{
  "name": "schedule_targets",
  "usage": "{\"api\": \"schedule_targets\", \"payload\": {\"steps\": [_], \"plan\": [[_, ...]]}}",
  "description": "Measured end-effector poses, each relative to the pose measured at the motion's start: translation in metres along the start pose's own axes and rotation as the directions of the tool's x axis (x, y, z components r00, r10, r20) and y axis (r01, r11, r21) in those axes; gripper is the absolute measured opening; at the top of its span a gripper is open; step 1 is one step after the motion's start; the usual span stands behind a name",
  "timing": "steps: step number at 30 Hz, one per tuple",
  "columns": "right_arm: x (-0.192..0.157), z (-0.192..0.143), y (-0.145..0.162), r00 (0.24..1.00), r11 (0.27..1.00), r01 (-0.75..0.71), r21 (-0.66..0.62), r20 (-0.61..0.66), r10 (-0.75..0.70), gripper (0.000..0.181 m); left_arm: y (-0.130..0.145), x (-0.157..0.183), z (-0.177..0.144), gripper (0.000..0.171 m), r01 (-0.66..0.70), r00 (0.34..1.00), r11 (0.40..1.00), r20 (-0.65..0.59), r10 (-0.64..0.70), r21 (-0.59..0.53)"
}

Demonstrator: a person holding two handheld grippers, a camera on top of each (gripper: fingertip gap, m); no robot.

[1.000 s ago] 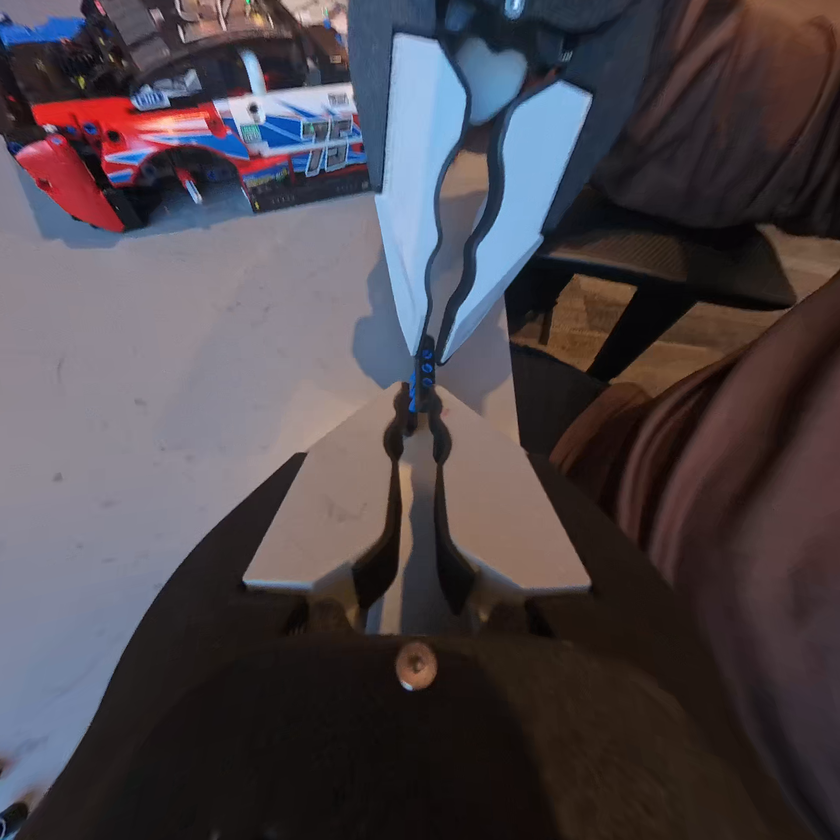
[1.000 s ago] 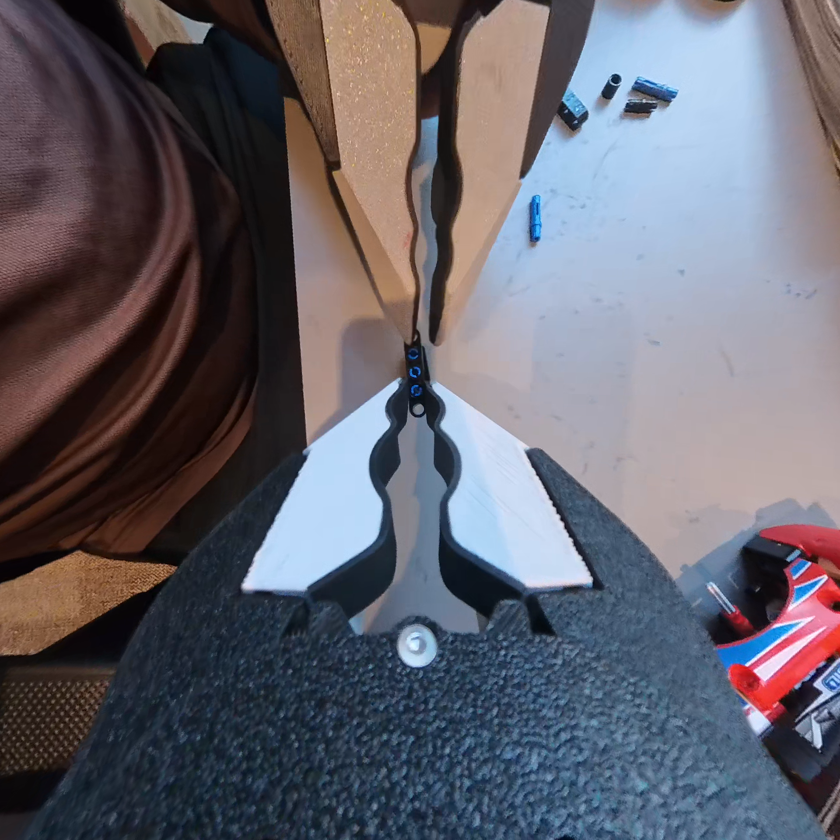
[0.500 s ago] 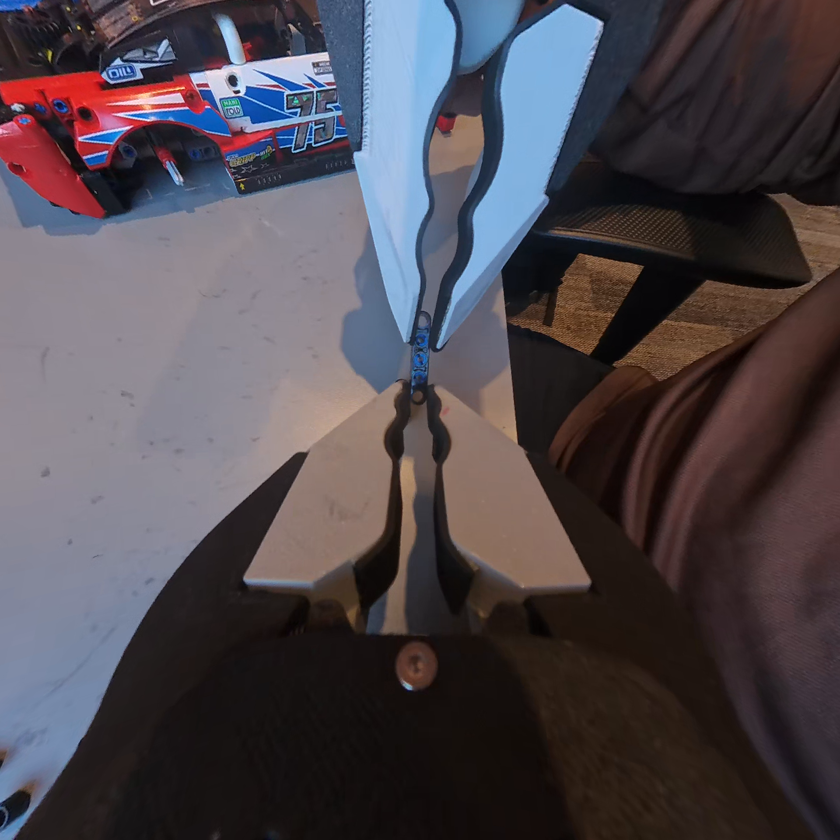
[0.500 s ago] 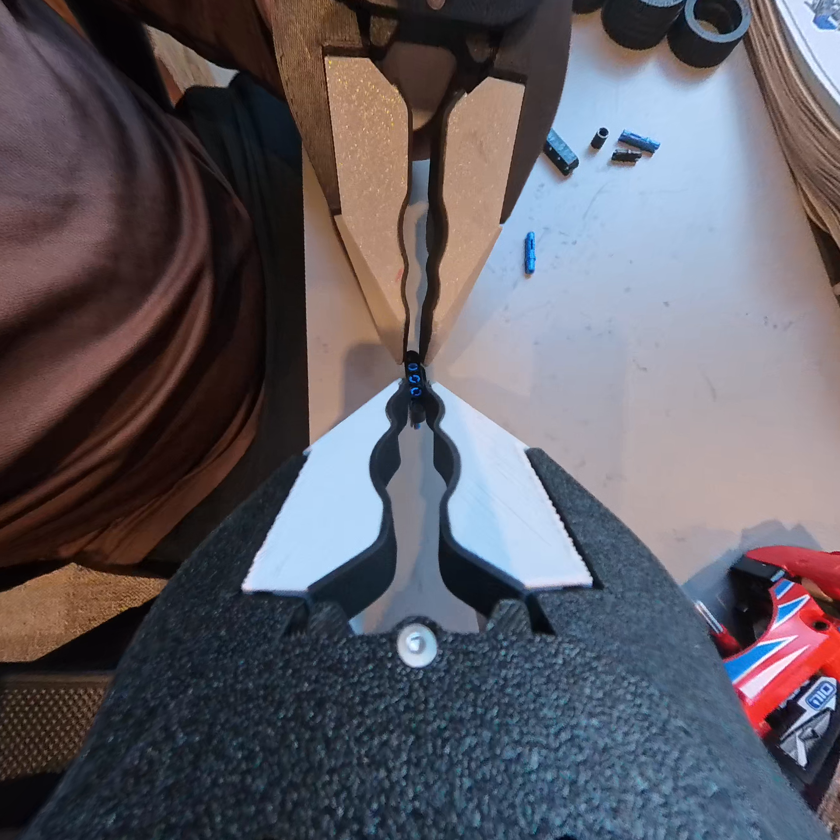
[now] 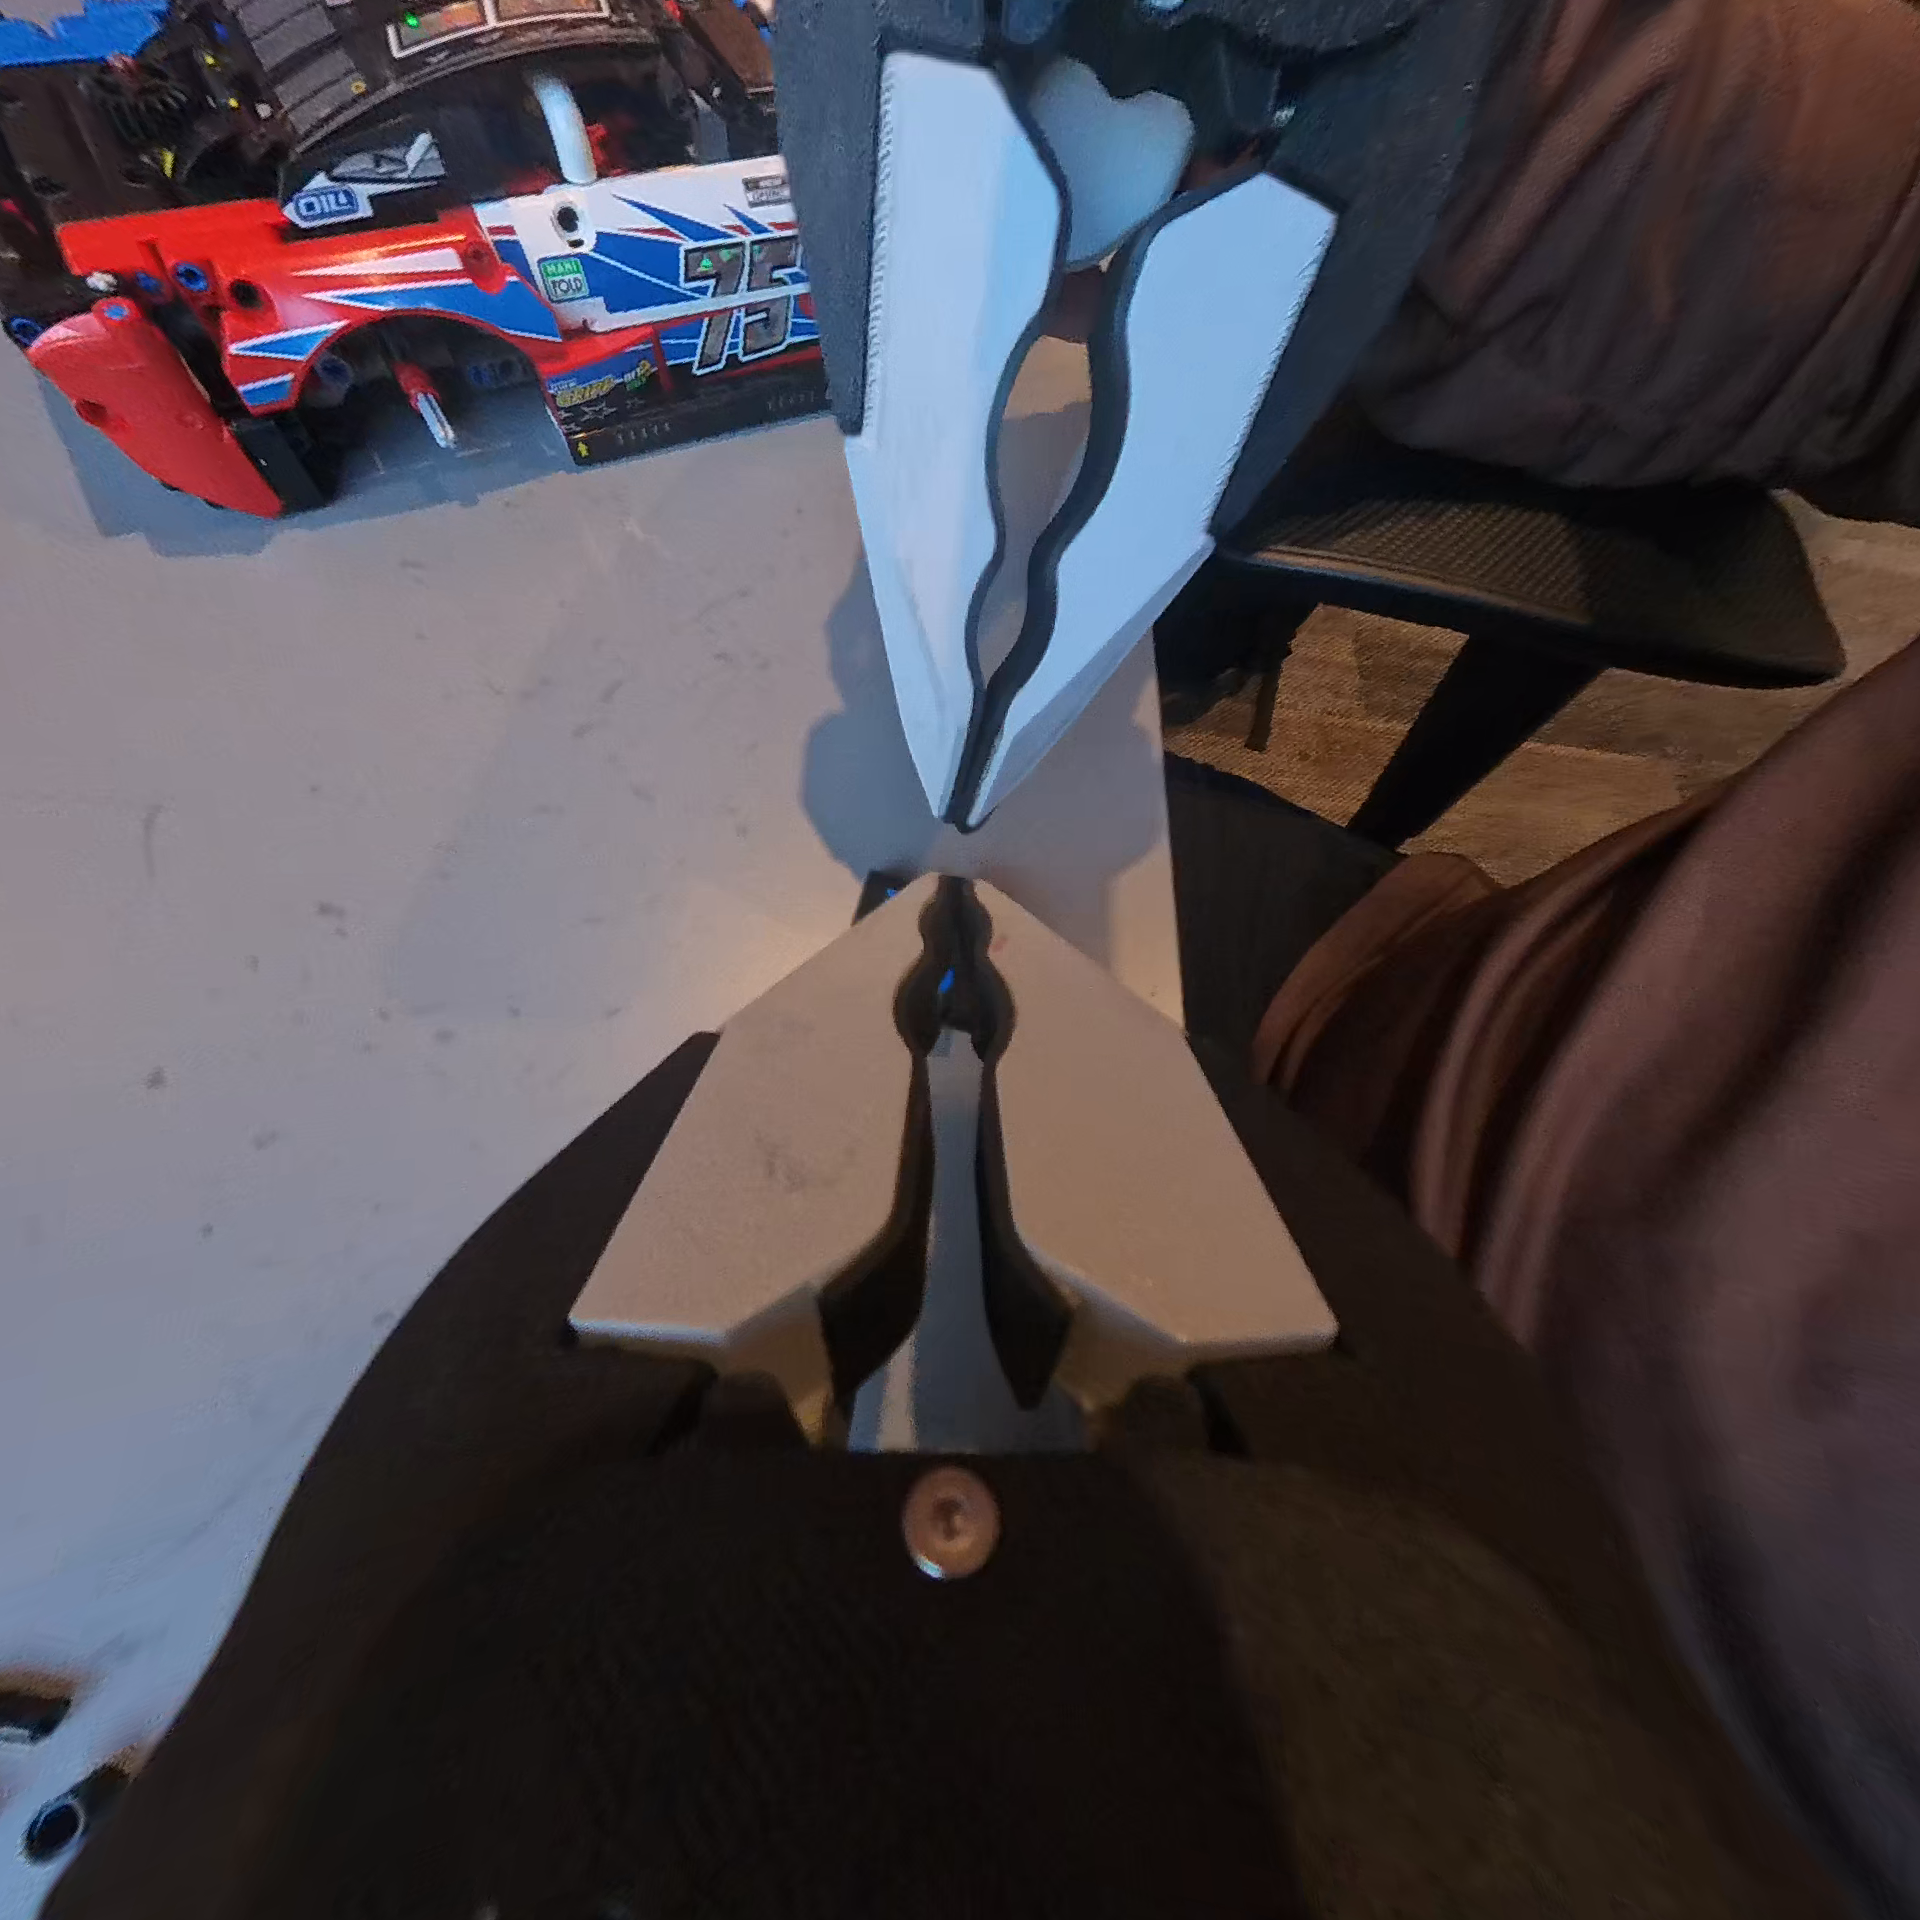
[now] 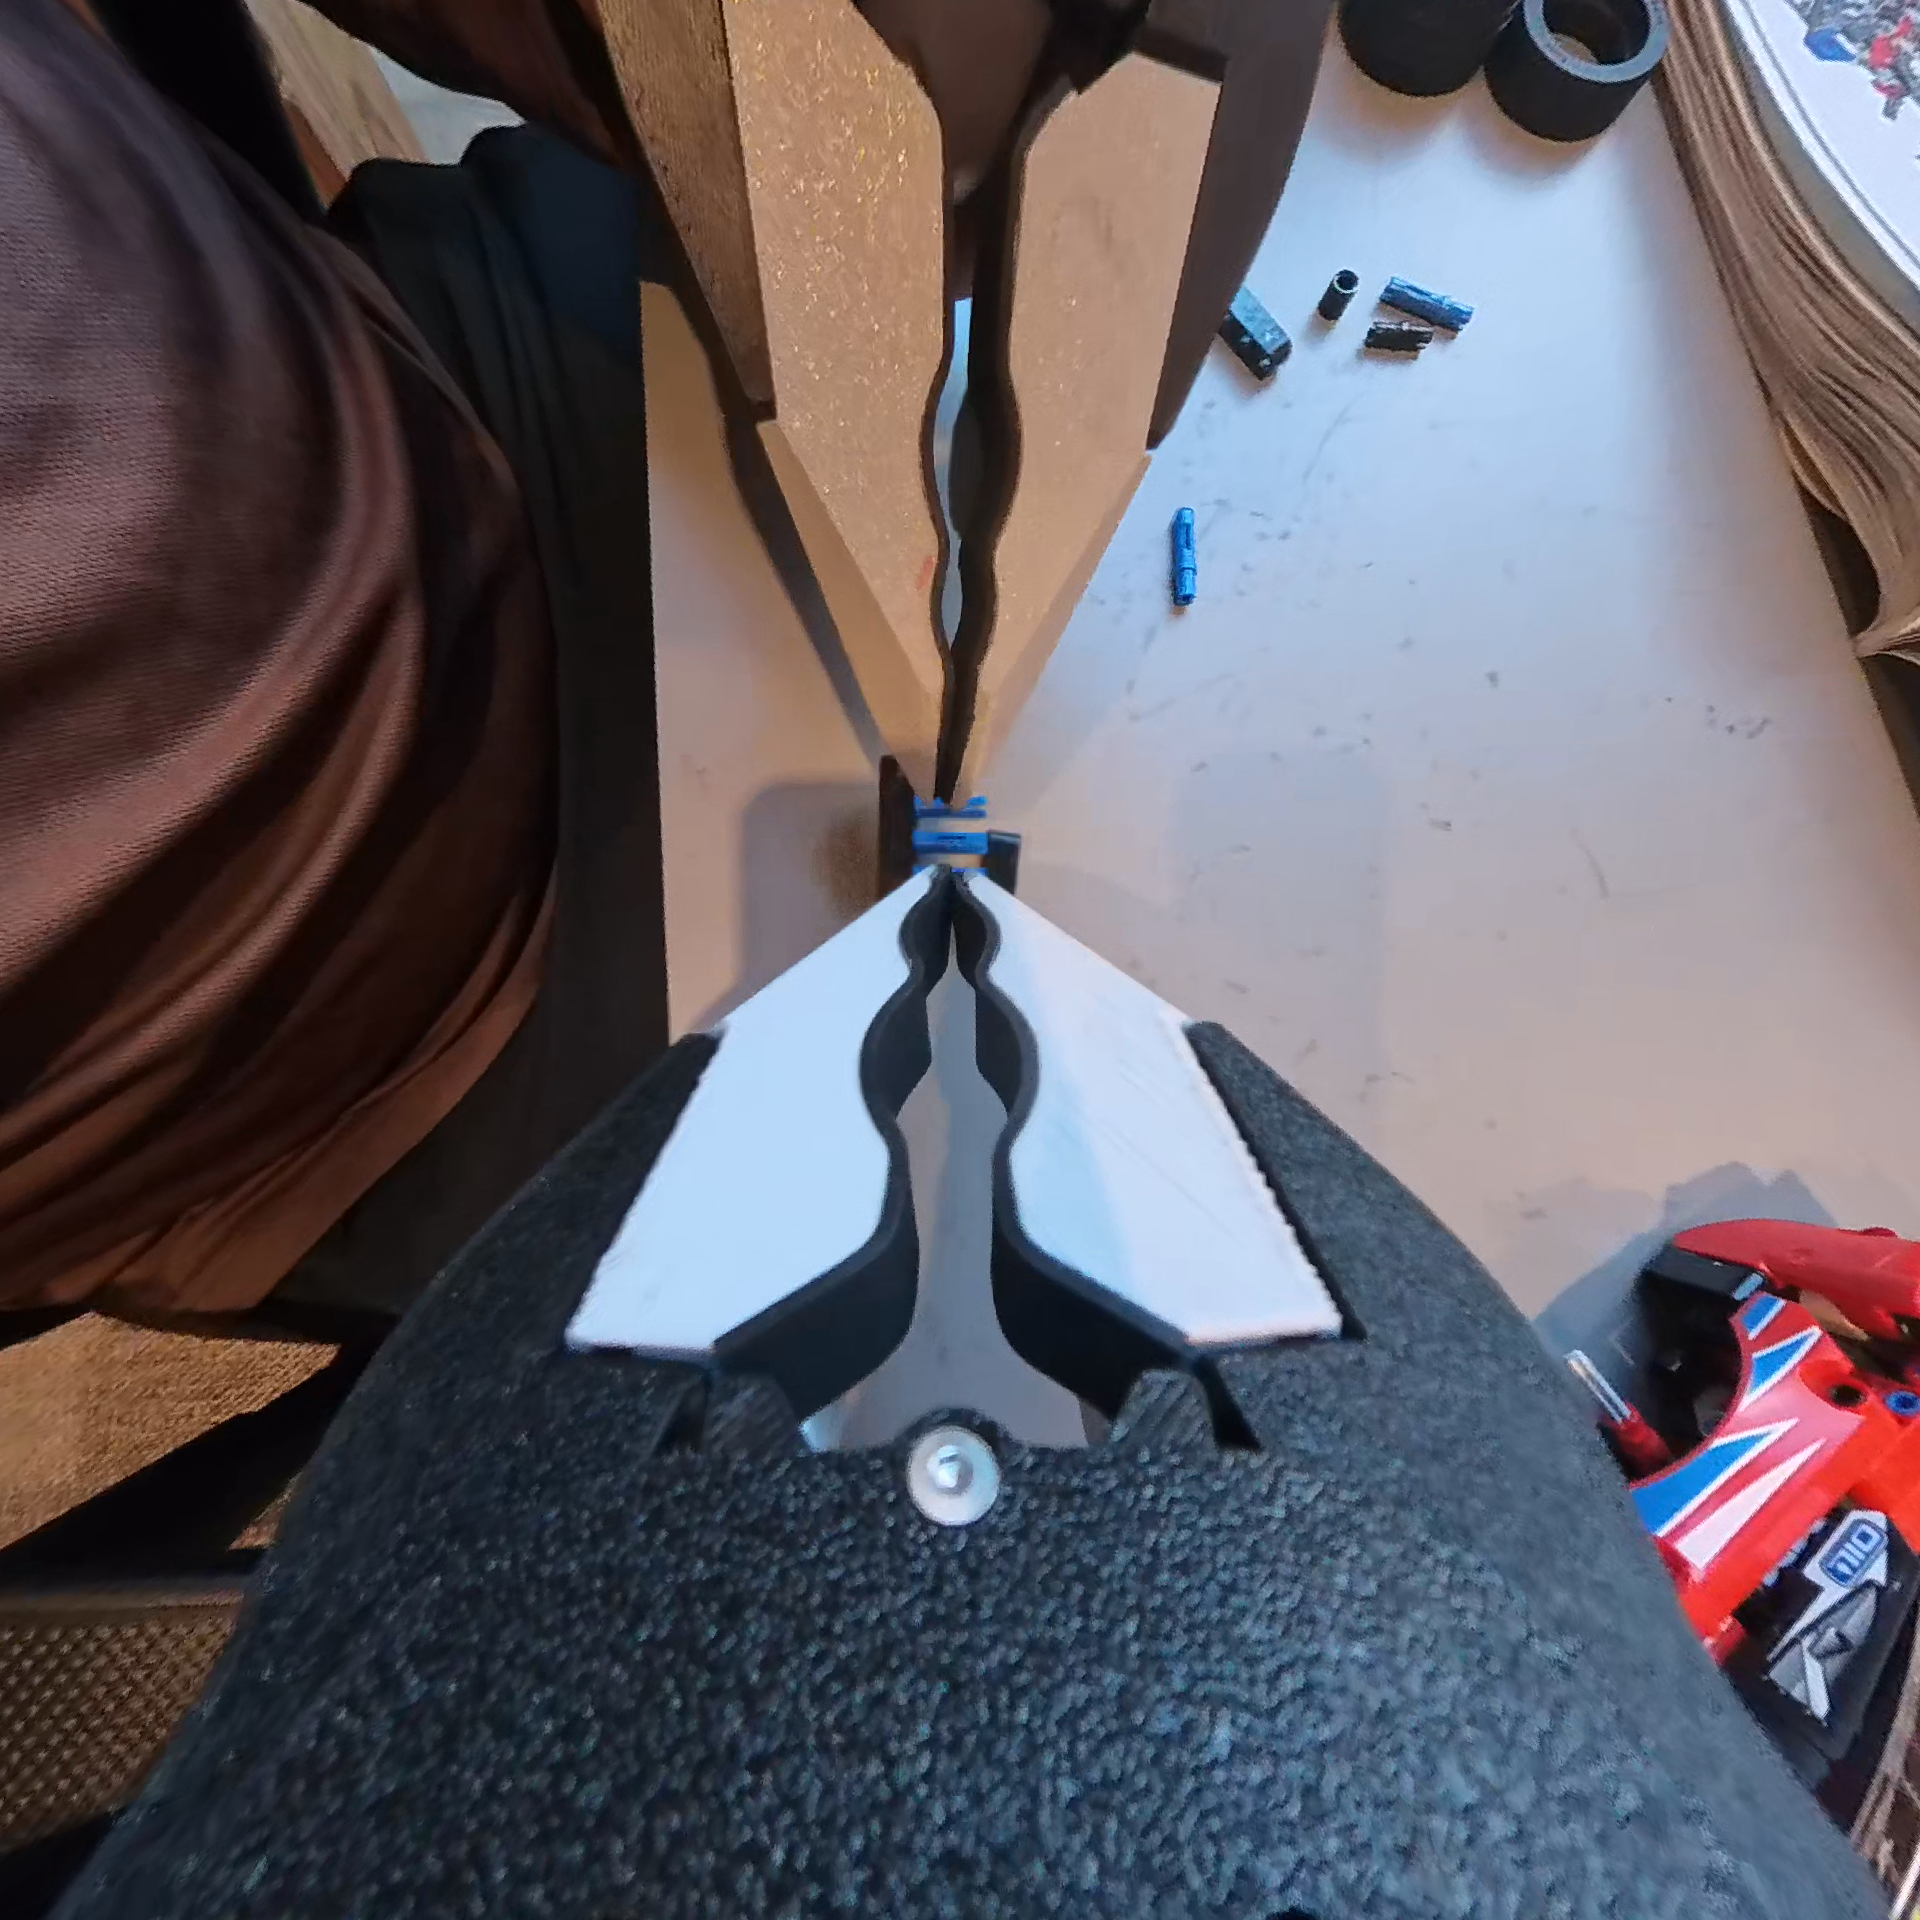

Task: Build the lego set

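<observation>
Claw status first: your left claw (image 5: 951,894) is clamped on a small black beam with blue pins (image 6: 948,831), pinched at the very tips. Your right claw (image 6: 951,878) has its tips pressed together with nothing between them, sitting just short of that piece; from the left wrist view its tips hang a little apart from yours.

The left wrist view gives you the race car model (image 5: 436,312), red, white and blue, at the far left of the surface (image 5: 416,779), with a front wheel arch lacking a wheel. The right wrist view only catches its red nose, cut off at the lower right corner. That same view alone shows the black tyres (image 6: 1574,62) at the top edge, a stack of paper along the right edge, a loose blue pin (image 6: 1182,556) and a cluster of small dark parts (image 6: 1340,322) past the left claw.

Both claws meet right at the near edge of the surface, next to the person's brown sleeve and a chair seat. Wide bare surface lies between you and the car.

The held piece is nearly hidden in the left wrist view: just a blue speck between the pads. Its hole count is hard to make out in either view.
</observation>
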State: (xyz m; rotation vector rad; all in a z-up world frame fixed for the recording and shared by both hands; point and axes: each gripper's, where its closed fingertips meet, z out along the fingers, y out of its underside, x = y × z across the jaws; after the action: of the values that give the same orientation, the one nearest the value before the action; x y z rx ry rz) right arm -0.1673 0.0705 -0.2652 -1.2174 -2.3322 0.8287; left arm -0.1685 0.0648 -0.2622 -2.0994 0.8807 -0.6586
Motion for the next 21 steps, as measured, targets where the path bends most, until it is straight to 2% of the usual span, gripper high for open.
{"api": "schedule_targets", "payload": {"steps": [4, 11, 12, 16, 21], "plan": [[0.008, -0.001, 0.002, 0.999, 0.999, -0.040, 0.014, -0.037, 0.040, 0.000, 0.007, -0.007, 0.002, 0.000, 0.021, 0.999, 1.000, 0.026, -0.020, -0.007], [-0.010, 0.003, 0.010, 0.996, 0.996, -0.079, 0.029, -0.039, 0.080, 0.012, 0.024, -0.004, -0.005, 0.000, 0.017, 0.999, 0.998, 0.034, -0.015, -0.057], [-0.011, 0.006, 0.012, 0.995, 0.996, -0.091, 0.023, -0.041, 0.092, 0.015, 0.027, -0.006, -0.004, 0.012, 0.019, 0.999, 0.998, 0.040, -0.017, -0.066], [-0.015, 0.018, 0.018, 0.989, 0.990, -0.144, 0.005, -0.016, 0.144, 0.019, 0.034, -0.001, 0.005, 0.024, 0.054, 0.998, 0.994, -0.021, -0.056, -0.093], [-0.018, 0.025, 0.019, 0.991, 0.991, -0.132, -0.016, -0.011, 0.132, 0.019, 0.035, 0.002, 0.014, 0.015, 0.055, 0.998, 0.991, -0.023, -0.058, -0.119]]}}
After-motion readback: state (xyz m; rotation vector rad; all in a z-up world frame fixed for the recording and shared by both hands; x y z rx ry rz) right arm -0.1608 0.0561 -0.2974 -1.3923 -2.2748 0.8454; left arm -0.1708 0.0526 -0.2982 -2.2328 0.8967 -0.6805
